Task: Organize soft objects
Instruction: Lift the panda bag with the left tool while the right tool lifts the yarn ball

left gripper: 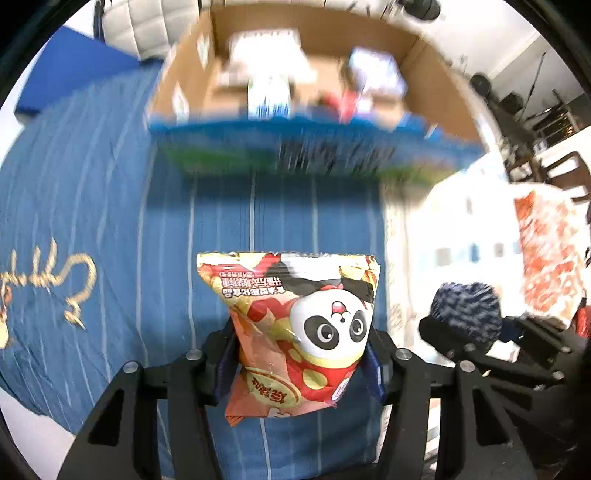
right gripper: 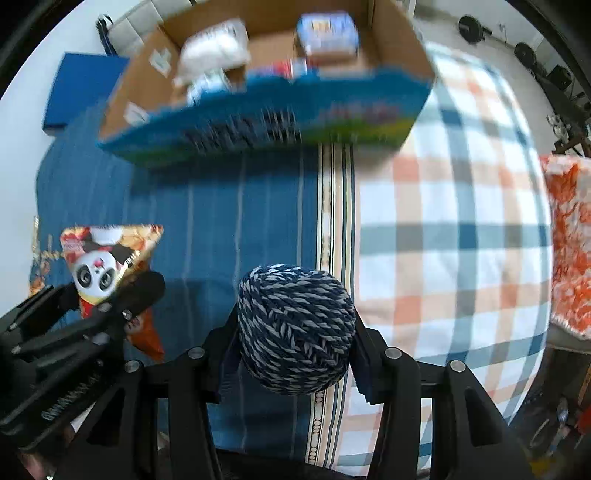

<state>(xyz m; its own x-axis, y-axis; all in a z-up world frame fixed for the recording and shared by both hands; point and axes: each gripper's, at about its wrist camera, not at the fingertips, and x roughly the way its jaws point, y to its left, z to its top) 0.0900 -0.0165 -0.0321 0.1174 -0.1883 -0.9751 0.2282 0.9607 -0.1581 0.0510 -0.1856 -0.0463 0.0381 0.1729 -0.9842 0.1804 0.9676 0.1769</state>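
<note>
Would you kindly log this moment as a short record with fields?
left gripper: shut on panda snack bag
right gripper: shut on blue-and-white yarn ball
cardboard box: open, beyond both grippers, several packages inside
surface: blue striped cloth beside plaid cloth

Below me I see a bed covered by a blue striped sheet (right gripper: 221, 206), filling the left and centre of the frame, and a plaid blanket (right gripper: 454, 229) in white, blue and orange on the right. A flat blue pad (right gripper: 81, 88) lies on the pale floor (right gripper: 26, 147) at upper left. Dark weights (right gripper: 471, 24) sit at upper right. The right side of the left view is washed out by bright light.
</note>
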